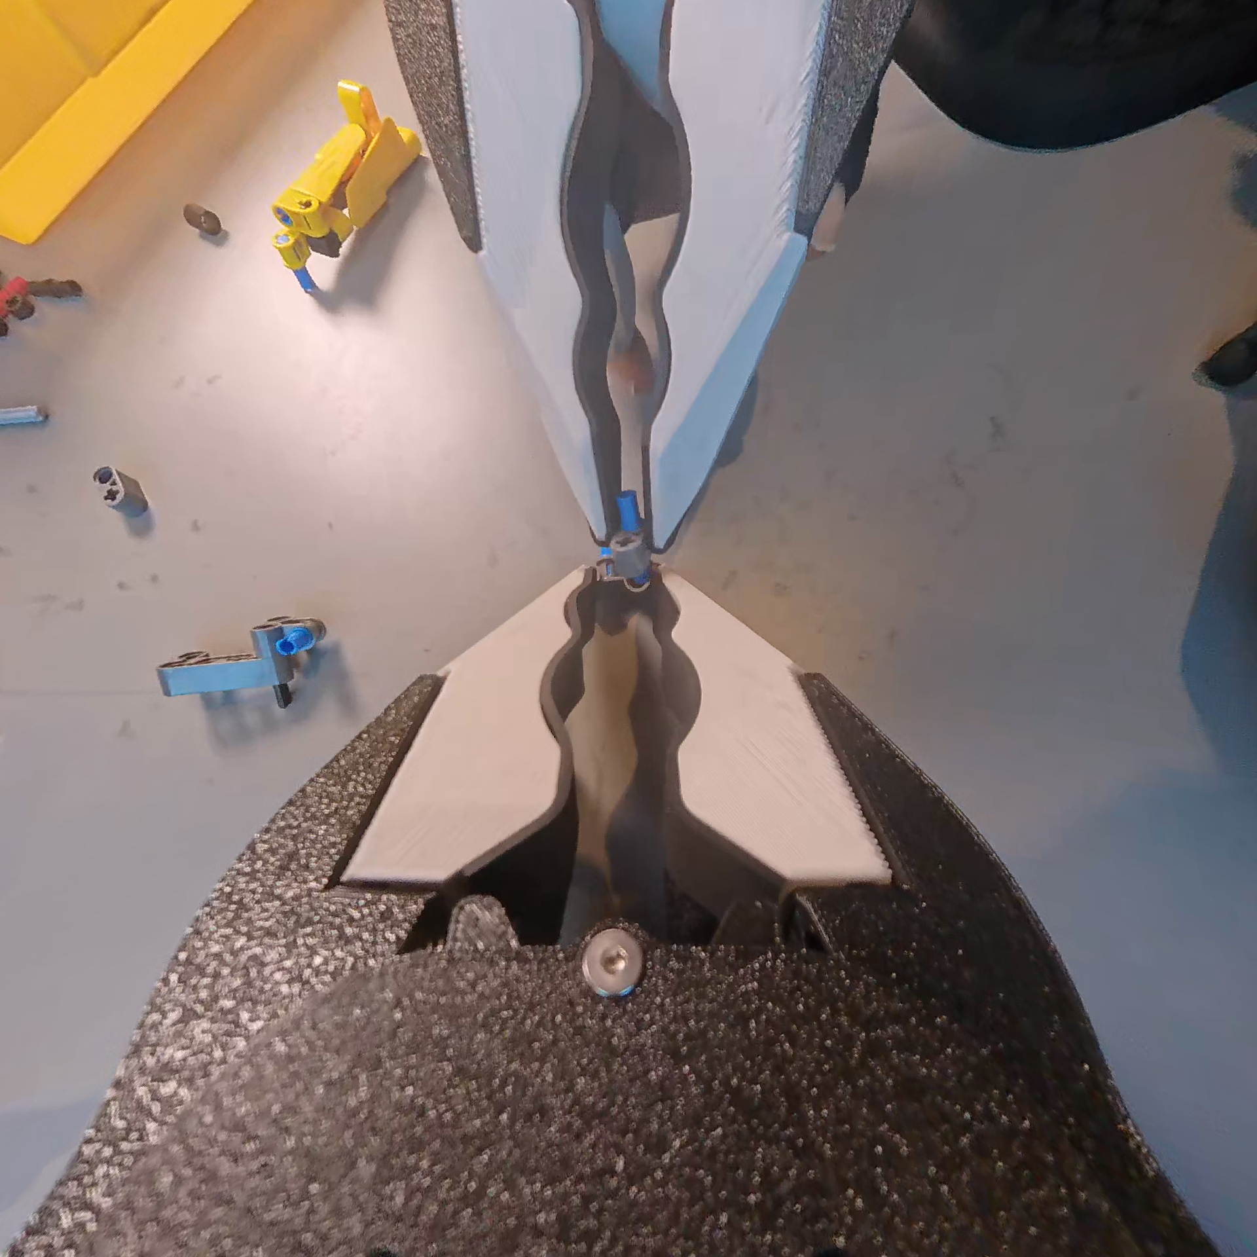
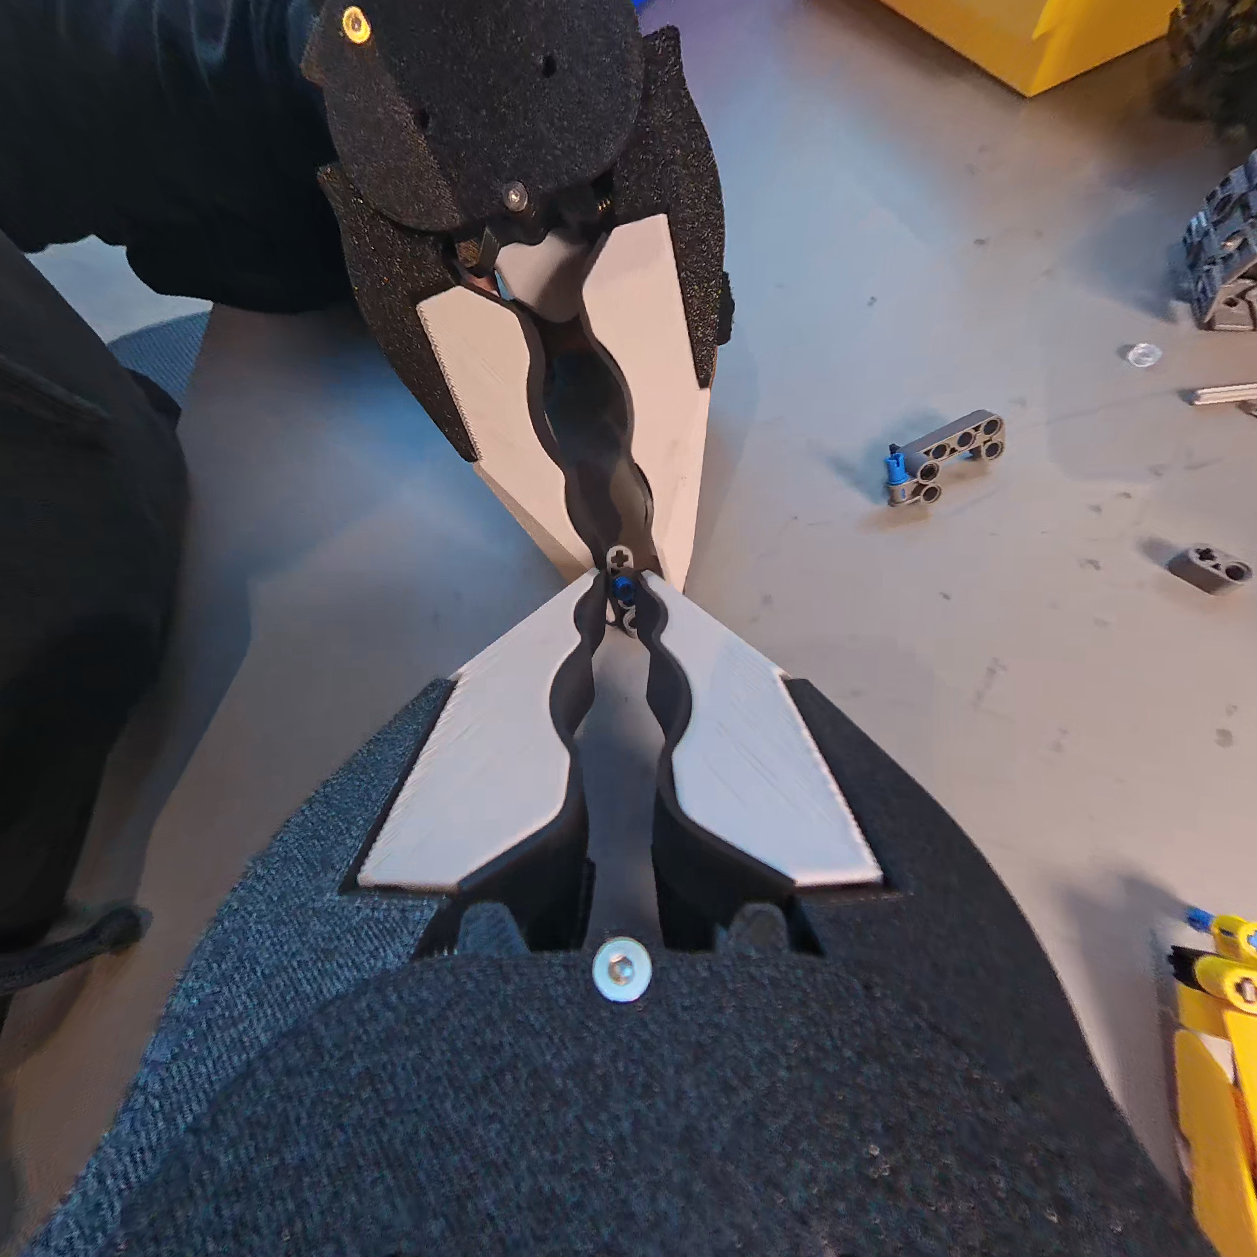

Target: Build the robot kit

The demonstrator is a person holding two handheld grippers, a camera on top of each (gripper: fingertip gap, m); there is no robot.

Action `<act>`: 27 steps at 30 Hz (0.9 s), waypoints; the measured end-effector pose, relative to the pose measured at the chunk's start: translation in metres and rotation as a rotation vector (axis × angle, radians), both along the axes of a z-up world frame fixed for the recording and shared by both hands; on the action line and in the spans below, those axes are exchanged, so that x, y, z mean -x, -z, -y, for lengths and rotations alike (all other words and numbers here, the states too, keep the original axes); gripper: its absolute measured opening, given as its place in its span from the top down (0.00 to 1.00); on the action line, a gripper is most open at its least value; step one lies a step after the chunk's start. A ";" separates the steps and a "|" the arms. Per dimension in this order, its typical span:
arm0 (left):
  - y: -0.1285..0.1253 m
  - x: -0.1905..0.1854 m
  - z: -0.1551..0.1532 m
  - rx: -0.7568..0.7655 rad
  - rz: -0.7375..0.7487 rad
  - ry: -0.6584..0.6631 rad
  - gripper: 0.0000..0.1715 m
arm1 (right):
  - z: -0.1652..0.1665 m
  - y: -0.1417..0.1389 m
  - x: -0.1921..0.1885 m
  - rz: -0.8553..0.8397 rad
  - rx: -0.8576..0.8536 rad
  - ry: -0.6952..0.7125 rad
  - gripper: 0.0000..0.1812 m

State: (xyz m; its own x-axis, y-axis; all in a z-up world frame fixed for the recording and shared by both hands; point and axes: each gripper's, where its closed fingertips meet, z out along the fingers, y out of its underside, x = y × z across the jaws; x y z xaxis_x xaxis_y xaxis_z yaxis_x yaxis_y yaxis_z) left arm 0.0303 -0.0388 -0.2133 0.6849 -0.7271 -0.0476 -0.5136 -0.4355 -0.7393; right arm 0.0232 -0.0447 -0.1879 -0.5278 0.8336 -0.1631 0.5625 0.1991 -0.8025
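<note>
The grey worktop (image 1: pixel 952 476) is carrying everything, with a yellow box (image 1: pixel 61 102) sitting at eleven o'clock in the left wrist view. The left gripper (image 1: pixel 622 578) and the right gripper (image 2: pixel 622 592) are meeting tip to tip at the middle. The left fingers (image 1: pixel 490 768) are pinching a small grey connector (image 1: pixel 626 549); the right fingers (image 2: pixel 755 762) are pinching a blue pin (image 1: pixel 626 511) that is touching it. At ten o'clock a yellow assembly (image 1: pixel 343 173) is lying; at nine o'clock, a grey L-shaped beam (image 1: pixel 231 663) and a small grey block (image 1: pixel 121 488).
</note>
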 end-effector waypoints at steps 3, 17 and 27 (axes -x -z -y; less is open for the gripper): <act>0.000 0.000 0.000 -0.003 -0.003 0.004 0.91 | 0.000 0.000 -0.001 0.003 -0.015 -0.001 0.96; 0.000 0.000 0.004 -0.002 -0.004 0.010 0.91 | 0.000 0.006 -0.001 0.022 -0.030 -0.005 0.96; 0.000 0.001 0.004 -0.007 -0.007 0.006 0.91 | 0.000 0.007 -0.001 0.025 -0.032 -0.003 0.96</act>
State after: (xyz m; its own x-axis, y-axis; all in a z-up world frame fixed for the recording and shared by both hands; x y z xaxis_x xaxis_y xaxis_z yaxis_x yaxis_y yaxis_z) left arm 0.0296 -0.0424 -0.2137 0.6804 -0.7305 -0.0575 -0.5213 -0.4274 -0.7386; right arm 0.0245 -0.0446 -0.1947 -0.5263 0.8371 -0.1493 0.5817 0.2264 -0.7812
